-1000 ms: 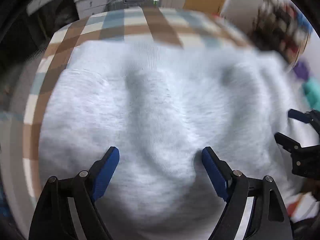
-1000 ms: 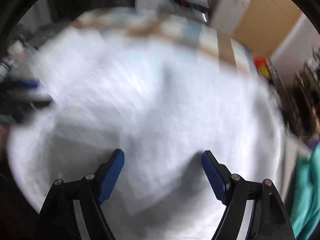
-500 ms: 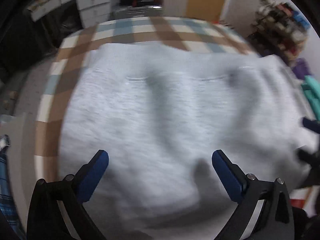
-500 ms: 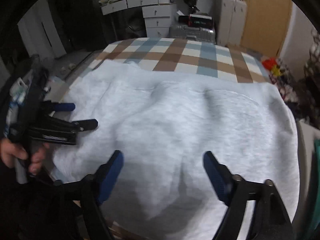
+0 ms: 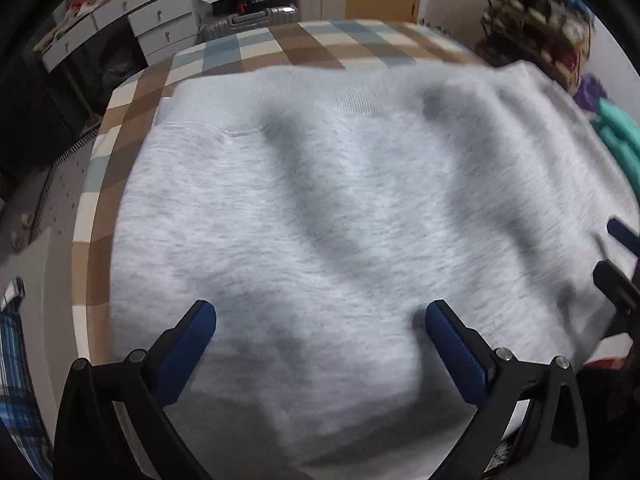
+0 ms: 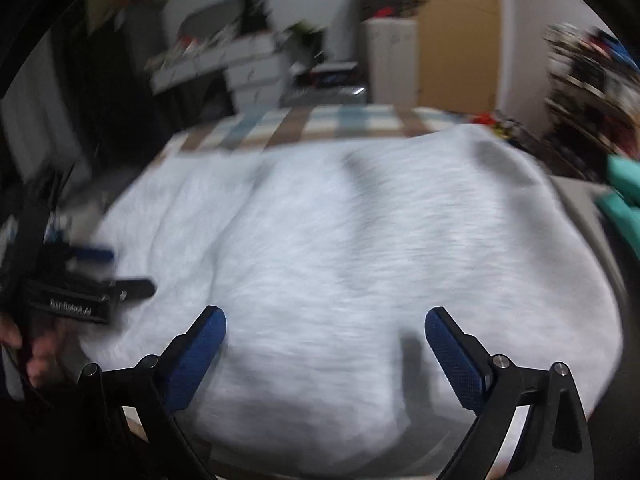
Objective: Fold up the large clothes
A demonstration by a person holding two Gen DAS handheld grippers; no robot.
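- Both of your tongs are released, jaws spread wide, gripping nothing: left tongs (image 5: 320, 326) and right tongs (image 6: 325, 328) hang over the near edge of the garment (image 5: 328, 216).
- My read: you've got them side by side at that edge so each can take a corner for a fold away from you. Judgement only, no grip yet.
- The garment is a light grey knit, spread flat and covering most of the table (image 5: 304, 46), with soft ridges running front to back.
- It looks folded at least once, but the right view is blurred, so I can't confirm the layers.
- The table has a brown, blue and cream check cloth, showing only along the far and left margins.
- Room: white drawers (image 5: 160, 20) and a suitcase (image 5: 248, 22) behind, a cluttered rack (image 5: 536, 4) far right, teal cloth (image 5: 618, 136) at the right edge.
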